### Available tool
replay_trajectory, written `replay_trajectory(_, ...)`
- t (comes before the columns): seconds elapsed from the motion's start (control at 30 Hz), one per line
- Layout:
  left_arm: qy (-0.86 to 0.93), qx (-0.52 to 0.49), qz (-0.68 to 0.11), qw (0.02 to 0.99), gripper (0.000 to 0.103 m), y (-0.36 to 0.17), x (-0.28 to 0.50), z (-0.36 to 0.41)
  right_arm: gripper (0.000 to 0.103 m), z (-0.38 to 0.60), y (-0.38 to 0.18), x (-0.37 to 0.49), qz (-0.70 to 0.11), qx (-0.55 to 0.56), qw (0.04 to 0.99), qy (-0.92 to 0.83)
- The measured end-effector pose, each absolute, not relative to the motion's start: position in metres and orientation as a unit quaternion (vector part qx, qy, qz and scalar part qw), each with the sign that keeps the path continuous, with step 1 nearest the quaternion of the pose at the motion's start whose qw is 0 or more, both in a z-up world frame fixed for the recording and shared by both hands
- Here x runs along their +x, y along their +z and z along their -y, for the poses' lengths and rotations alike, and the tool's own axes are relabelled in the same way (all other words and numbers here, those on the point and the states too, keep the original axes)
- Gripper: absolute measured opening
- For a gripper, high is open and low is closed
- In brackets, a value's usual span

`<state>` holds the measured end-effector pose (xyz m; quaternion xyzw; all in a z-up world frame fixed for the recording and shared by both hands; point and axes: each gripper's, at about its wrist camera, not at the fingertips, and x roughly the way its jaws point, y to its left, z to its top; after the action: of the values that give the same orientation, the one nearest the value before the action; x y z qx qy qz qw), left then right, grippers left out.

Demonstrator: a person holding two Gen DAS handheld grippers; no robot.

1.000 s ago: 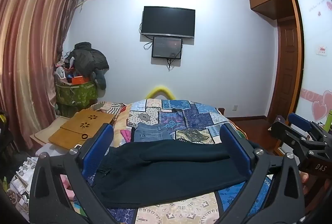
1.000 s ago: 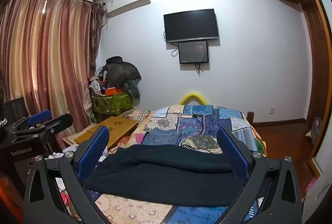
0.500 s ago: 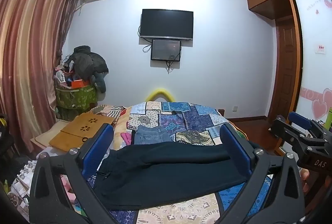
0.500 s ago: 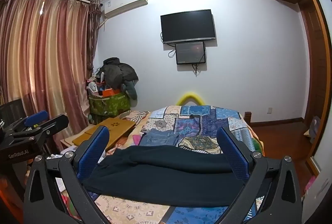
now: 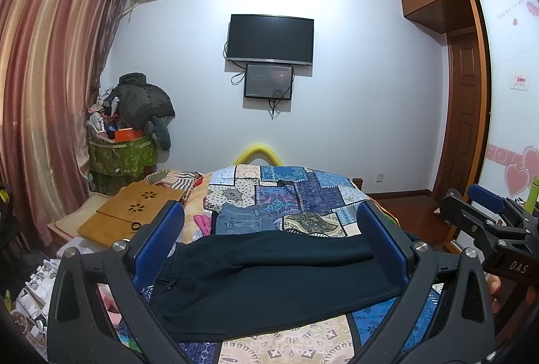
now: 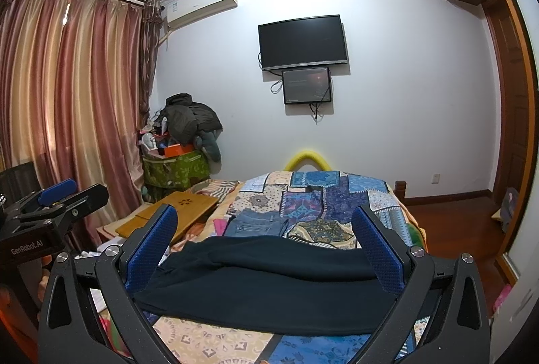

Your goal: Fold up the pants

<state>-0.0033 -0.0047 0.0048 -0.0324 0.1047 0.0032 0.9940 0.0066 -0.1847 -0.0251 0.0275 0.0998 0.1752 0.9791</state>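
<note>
Dark pants (image 5: 269, 283) lie across the near end of the patchwork bed (image 5: 289, 192), waistband to the left, one leg folded over the other. They also show in the right wrist view (image 6: 269, 283). My left gripper (image 5: 269, 236) is open and empty, held above and in front of the pants. My right gripper (image 6: 266, 236) is open and empty too, likewise raised before the pants. Each gripper shows at the edge of the other's view, the right one (image 5: 488, 222) at right, the left one (image 6: 54, 202) at left.
Folded blue jeans (image 5: 244, 222) lie on the bed behind the pants, with a pink item (image 5: 203, 222) beside them. A wooden lap desk (image 5: 134, 212) sits left of the bed. A green bin piled with clothes (image 5: 124, 155) stands by the curtain. A door (image 5: 466, 114) is at right.
Both cameras have tilted up slightly, so the room sits a little lower in view. The pants lie as before and both grippers stay open.
</note>
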Motion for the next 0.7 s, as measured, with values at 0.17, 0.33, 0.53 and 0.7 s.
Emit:
replay_trajectory(0.17,0.004,-0.032,-0.105,0.994,0.103,0.0040,-0.0027,0.0051,0.103,0.1857,-0.0262,0.0067,-0.101,0.027,0.979,0.175)
replay_trajectory(0.33,0.002,-0.032,-0.107,0.994,0.103,0.0021,-0.0013,0.0040,0.103,0.1870,-0.0265,0.0062,-0.101,0.026,0.979,0.175)
replay_trajectory(0.53,0.002,-0.033,-0.107,0.994,0.103,0.0020,-0.0010,0.0041,0.103,0.1873,-0.0268,0.0060,-0.101,0.025,0.979,0.175)
replay_trajectory(0.7,0.003,-0.032,-0.107,0.994,0.103,0.0016,-0.0009,0.0046,0.103,0.1881,-0.0268,0.0057,-0.102,0.025,0.979,0.174)
